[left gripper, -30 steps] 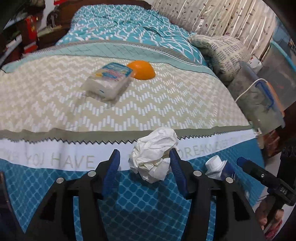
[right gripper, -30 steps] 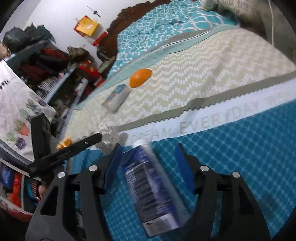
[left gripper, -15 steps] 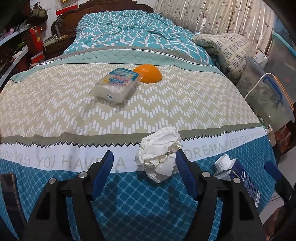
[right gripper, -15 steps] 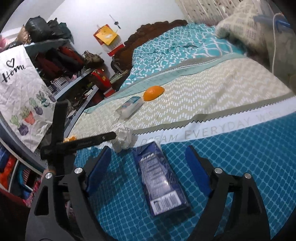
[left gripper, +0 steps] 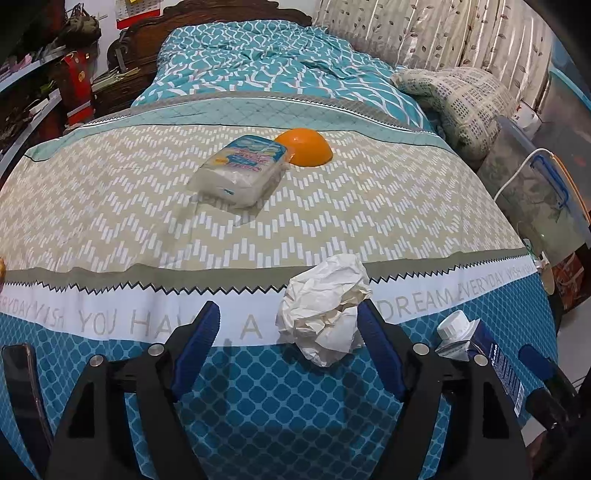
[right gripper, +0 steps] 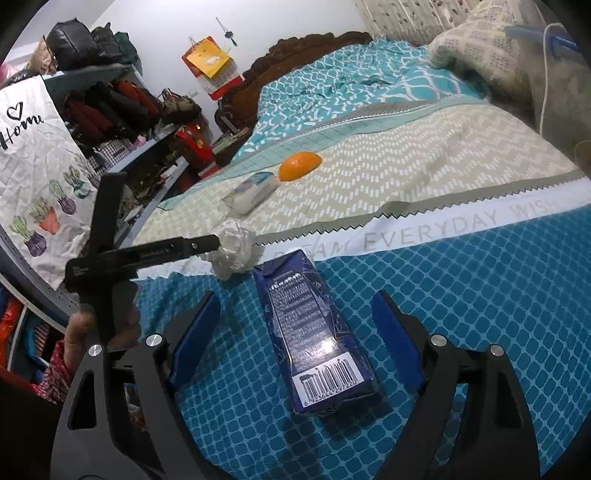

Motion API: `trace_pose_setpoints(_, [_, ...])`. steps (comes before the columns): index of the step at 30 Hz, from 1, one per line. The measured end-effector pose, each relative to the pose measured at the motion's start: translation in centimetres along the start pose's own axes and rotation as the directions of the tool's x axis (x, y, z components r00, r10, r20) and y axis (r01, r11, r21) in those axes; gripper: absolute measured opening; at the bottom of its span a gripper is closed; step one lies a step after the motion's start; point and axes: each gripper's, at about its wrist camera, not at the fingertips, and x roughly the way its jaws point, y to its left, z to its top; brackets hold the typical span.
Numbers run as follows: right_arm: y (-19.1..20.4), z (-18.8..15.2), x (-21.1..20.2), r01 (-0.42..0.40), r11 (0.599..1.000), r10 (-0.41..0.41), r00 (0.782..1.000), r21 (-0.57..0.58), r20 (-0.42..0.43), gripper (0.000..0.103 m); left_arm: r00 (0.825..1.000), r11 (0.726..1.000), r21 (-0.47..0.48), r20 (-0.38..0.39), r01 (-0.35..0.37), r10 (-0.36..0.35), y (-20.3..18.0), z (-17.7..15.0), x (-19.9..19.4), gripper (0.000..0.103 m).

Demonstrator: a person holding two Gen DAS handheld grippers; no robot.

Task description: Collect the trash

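With both sets of jaws just opened wide, the left gripper (left gripper: 288, 328) brackets the crumpled paper ball (left gripper: 325, 310) ungrasped and the right gripper (right gripper: 295, 332) straddles the blue carton (right gripper: 314, 325) on the bedspread (right gripper: 480, 295), so each should centre before clamping.

One paper ball (left gripper: 327, 308), one carton (right gripper: 316, 328), one tissue pack (left gripper: 243, 170), one orange half (left gripper: 306, 152).

A patterned bedspread (left gripper: 332, 206) covers the bed — cluttered shelves (right gripper: 122, 110) alongside, curtains (left gripper: 443, 33) behind.

White crumpled paper (left gripper: 327, 306), navy carton (right gripper: 314, 328), teal lattice bedspread (left gripper: 258, 398).
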Motion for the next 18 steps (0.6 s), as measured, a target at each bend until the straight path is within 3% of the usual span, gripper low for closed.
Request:
trace_pose_setpoints(7, [0.4, -0.9, 1.5, 0.065, 0.996, -0.068, 0.997, -0.058, -0.039, 0.082, 0.999, 0.998, -0.043, 0.020, 0.046, -0.045, 1.8, 0.7, -0.8, 0.077])
trace_pose_setpoints(8, [0.3, -1.1, 1.8, 0.065, 0.996, -0.068, 0.996, -0.063, -0.050, 0.077, 0.998, 0.997, -0.052, 0.032, 0.051, -0.049, 2.1, 0.9, -1.1, 0.077])
trace_pose_setpoints(9, [0.4, -1.2, 2.3, 0.065, 0.995, -0.070, 0.995, -0.073, -0.074, 0.057, 0.998, 0.997, -0.057, 0.041, 0.056, -0.054, 2.4, 1.0, -1.4, 0.078])
trace_pose_setpoints(10, [0.4, -1.3, 2.6, 0.051, 0.996, -0.057, 0.995, -0.073, -0.086, 0.056, 0.997, 0.996, -0.061, 0.050, 0.065, -0.062, 2.7, 1.2, -1.7, 0.079])
trace_pose_setpoints(18, [-0.3, 0.1, 2.0, 0.096, 0.995, -0.097, 0.994, 0.033, 0.045, 0.053, 0.994, 0.995, -0.044, 0.072, 0.085, -0.082, 2.6, 1.2, -2.3, 0.087])
